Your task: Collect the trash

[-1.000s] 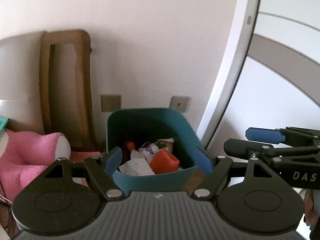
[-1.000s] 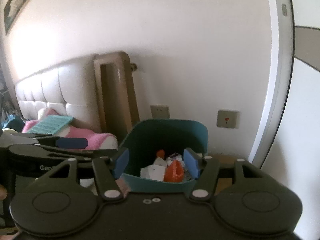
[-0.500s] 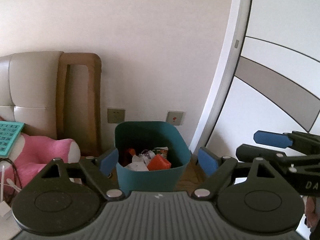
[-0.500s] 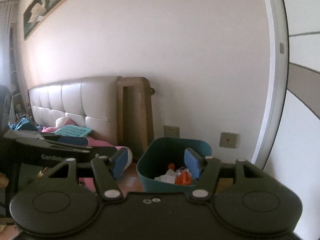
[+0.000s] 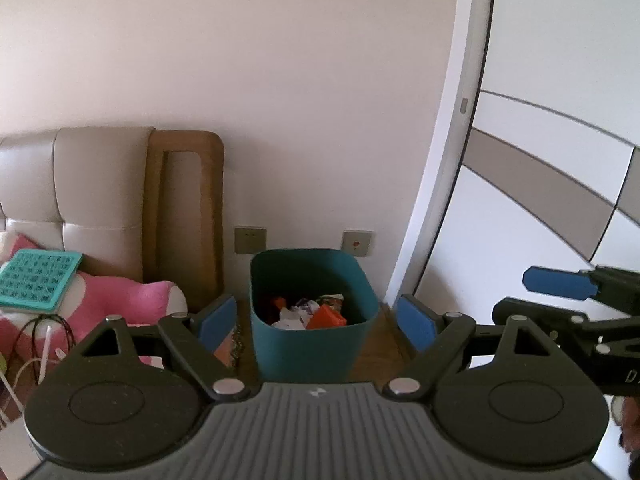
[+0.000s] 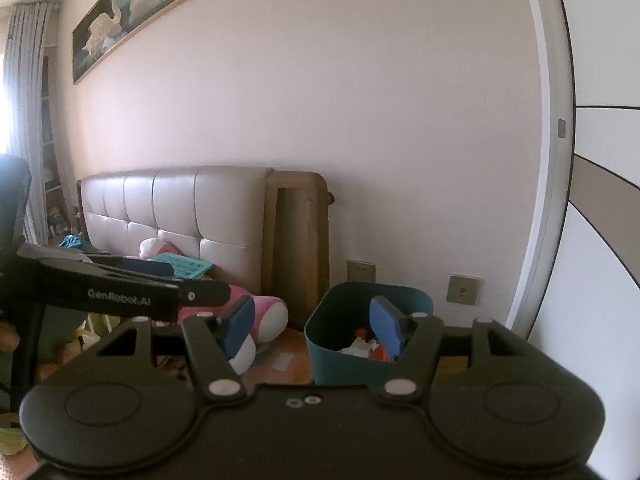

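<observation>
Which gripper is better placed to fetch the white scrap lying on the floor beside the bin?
Probably the right gripper: its view shows the white scrap on the floor left of the teal bin, just below its open, empty jaws. The left gripper faces the bin instead.

left claw (image 5: 316, 322) agape, right claw (image 6: 314, 326) agape, empty
</observation>
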`<state>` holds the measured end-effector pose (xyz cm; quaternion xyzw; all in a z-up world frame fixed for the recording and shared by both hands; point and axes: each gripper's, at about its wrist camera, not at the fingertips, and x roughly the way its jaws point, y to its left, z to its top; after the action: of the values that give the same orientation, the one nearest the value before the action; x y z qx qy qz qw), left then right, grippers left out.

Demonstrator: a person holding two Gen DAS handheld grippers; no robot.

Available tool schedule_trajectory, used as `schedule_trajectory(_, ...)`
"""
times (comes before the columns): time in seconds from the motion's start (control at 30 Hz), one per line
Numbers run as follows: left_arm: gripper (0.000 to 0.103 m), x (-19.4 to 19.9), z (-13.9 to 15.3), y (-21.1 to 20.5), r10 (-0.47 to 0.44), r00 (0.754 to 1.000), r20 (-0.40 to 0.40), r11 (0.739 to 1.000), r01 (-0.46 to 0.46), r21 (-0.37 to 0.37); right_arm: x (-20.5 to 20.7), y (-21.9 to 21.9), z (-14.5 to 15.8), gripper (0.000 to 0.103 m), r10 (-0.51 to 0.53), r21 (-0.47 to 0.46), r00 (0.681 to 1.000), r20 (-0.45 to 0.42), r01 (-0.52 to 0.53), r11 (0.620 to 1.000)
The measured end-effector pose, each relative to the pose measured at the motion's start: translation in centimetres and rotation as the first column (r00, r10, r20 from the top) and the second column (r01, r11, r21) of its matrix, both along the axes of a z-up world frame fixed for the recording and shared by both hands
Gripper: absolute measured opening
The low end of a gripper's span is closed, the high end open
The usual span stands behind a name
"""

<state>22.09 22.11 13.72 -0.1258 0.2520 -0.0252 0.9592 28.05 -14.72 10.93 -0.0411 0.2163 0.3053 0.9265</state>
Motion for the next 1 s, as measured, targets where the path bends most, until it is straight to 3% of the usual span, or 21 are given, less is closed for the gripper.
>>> schedule_trajectory(0.1,0.092,-0.7,0.2,0.4,-0.005,1.000,-0.015,0.999,0.004,-0.034,-0.8,-0.2,0.5,0.064,-0.004,-0.003,1.000,0.007,0.004,1.000)
schedule_trajectory(0.67,0.098,-2.3,-0.2,1.5,-0.005,0.999,-0.037,1.000,0.005,-0.007,-2.7,0.3,1.6,0.064,-0.002,-0.014,1.000,-0.005,0.002,1.000)
schedule_trajectory(1.0,0.099,-1.5,-1.1,3.5,-0.090,0.995,-0.033,0.996,0.090,-0.009,-2.9,3.1,1.1,0.064,-0.045,-0.013,0.998,-0.040,0.044,0.999)
